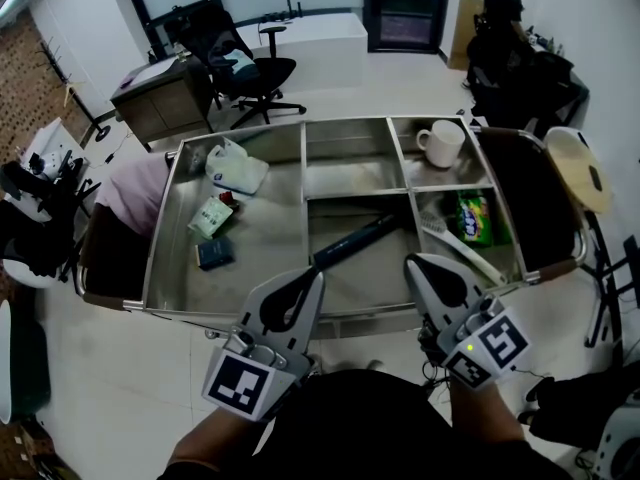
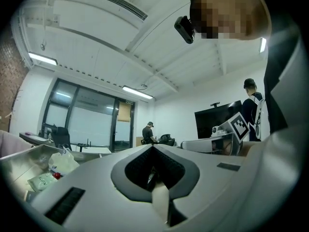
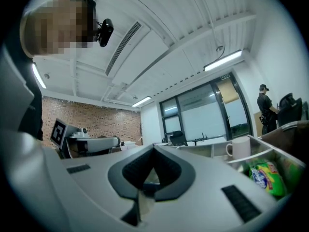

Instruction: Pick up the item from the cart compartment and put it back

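Observation:
The steel cart (image 1: 160, 238) holds a white plastic bag (image 1: 237, 168), a green packet (image 1: 210, 217) and a small dark blue item (image 1: 214, 254) in its left compartment. A black tube (image 1: 355, 240) lies in the middle one. A white mug (image 1: 441, 143) stands at the back right, with a green snack bag (image 1: 474, 217) and a white utensil (image 1: 455, 246) in front of it. My left gripper (image 1: 310, 280) and right gripper (image 1: 418, 264) are both shut and empty, held close to my body at the cart's near edge, tips towards the cart. Both gripper views tilt up at the ceiling.
A black office chair (image 1: 245, 73) and a desk (image 1: 160, 98) stand behind the cart. A person (image 1: 503, 8) works at the far right. A round stool (image 1: 578, 168) is beside the cart's right end. Gear lies on the floor at the left (image 1: 40, 208).

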Demonstrator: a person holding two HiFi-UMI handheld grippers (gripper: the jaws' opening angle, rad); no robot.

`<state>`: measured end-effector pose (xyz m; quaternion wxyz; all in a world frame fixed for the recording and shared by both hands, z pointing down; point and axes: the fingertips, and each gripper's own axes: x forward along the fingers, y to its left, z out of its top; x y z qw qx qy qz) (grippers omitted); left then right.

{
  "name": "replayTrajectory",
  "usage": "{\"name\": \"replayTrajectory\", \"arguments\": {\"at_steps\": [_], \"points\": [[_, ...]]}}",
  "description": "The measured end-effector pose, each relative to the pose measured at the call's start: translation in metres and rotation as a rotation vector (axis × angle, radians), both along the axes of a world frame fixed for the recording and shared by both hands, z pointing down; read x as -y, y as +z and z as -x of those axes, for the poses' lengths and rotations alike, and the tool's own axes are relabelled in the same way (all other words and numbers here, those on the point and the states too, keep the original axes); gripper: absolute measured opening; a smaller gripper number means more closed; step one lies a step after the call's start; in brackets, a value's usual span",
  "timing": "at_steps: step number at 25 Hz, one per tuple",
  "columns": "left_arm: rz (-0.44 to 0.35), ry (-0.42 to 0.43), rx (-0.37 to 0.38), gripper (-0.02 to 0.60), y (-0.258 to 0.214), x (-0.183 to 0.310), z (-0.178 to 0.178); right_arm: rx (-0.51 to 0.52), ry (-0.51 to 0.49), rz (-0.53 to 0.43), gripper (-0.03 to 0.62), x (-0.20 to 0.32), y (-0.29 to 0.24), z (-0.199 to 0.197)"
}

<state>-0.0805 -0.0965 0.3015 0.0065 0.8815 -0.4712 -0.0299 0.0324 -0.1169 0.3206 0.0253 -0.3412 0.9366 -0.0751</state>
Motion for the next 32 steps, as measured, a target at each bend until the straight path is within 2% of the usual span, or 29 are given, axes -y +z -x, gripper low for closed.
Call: {"name": "replayTrajectory", "arguments": {"at_steps": [5, 13, 32], "points": [[0.011, 0.000, 0.025, 0.000, 0.005, 0.004, 0.001, -0.035, 0.031, -0.038, 0.012, 0.001, 0.000, -0.002], [0.005, 0.008, 0.028, 0.000, 0.005, 0.006, 0.000, -0.040, 0.063, -0.001, 0.011, -0.002, 0.008, -0.010], [0.031, 0.025, 0.048, 0.000, 0.012, 0.005, -0.008, -0.057, 0.035, 0.011, 0.011, -0.007, 0.010, -0.004]]}}
